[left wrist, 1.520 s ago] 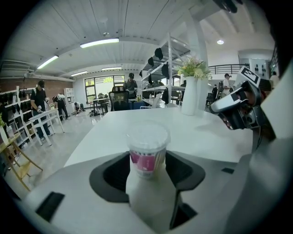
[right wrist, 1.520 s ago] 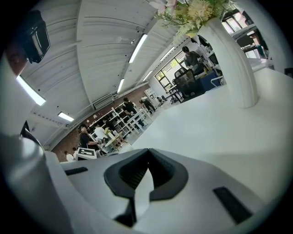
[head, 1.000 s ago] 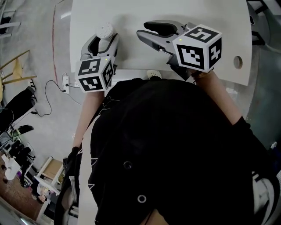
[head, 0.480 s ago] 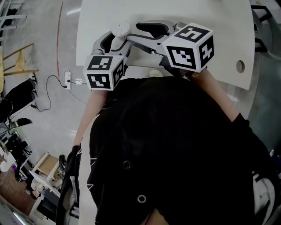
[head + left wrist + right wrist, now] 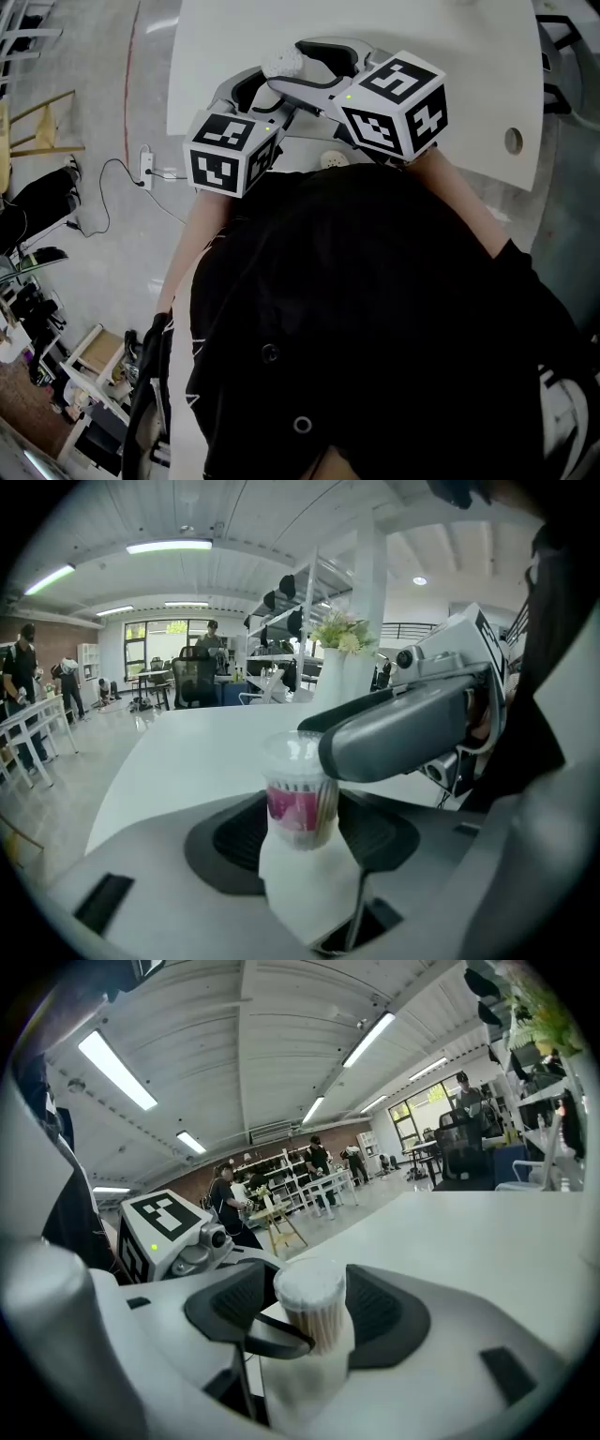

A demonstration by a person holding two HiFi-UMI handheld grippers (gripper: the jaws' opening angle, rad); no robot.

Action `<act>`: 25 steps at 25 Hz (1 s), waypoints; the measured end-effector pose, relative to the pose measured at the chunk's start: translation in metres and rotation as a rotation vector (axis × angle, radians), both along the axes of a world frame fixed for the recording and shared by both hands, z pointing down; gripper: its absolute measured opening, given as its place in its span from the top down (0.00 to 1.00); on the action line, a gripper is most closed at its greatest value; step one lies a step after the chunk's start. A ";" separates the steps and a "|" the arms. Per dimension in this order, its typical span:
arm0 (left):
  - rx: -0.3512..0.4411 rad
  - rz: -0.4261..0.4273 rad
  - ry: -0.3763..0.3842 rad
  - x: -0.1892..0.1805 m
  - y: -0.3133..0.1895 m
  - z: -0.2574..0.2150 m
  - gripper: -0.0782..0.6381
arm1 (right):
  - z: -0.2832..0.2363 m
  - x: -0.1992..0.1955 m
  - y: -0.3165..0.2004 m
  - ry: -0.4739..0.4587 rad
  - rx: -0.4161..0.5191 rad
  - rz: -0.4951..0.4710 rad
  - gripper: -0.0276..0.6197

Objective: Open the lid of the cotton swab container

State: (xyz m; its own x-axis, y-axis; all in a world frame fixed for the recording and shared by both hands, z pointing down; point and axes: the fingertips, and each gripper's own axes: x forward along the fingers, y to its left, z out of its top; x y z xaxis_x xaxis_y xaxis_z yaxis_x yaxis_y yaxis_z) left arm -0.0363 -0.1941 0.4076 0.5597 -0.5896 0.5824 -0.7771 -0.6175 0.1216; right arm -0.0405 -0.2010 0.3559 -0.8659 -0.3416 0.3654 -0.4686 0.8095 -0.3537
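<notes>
We hold the container (image 5: pixel 300 803) in the left gripper (image 5: pixel 302 847) jaws (above the counter (image 5: pixel 450 37)). The right gripper (image 5: pixel 314 1321) jaws, just opened wide, surround its lid (image 5: pixel 295 747). Next they must close and pull.

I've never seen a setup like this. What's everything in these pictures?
Table: one, white, beneath both claws.
Cotton swab container: one, clear with pink label, between the claws.
Flower vase: one, white, beyond the table.
Power strip: one, white, on the floor at left.
Marker cubes: two, black-and-white, one on each claw.
Left claw: one, grey, gripping the container.
Right claw: one, grey, jaws just opened wide, either side of the container's top without pressing it.
Person's top: one, black, nearest the head camera.
</notes>
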 end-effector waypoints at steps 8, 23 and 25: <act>-0.024 0.018 0.003 0.014 0.003 -0.001 0.55 | 0.006 0.007 0.000 0.066 0.056 -0.011 0.54; -0.041 -0.014 -0.008 0.023 0.011 0.000 0.55 | 0.010 0.017 0.006 0.033 0.035 -0.030 0.57; -0.037 -0.021 -0.003 0.021 0.010 -0.002 0.55 | 0.008 0.016 0.005 0.025 0.038 -0.028 0.57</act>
State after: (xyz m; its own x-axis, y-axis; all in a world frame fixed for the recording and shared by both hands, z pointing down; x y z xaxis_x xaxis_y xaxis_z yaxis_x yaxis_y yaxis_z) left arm -0.0148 -0.1837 0.4055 0.5454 -0.5791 0.6059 -0.7903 -0.5962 0.1415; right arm -0.0248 -0.1957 0.3641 -0.8663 -0.3310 0.3742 -0.4535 0.8352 -0.3112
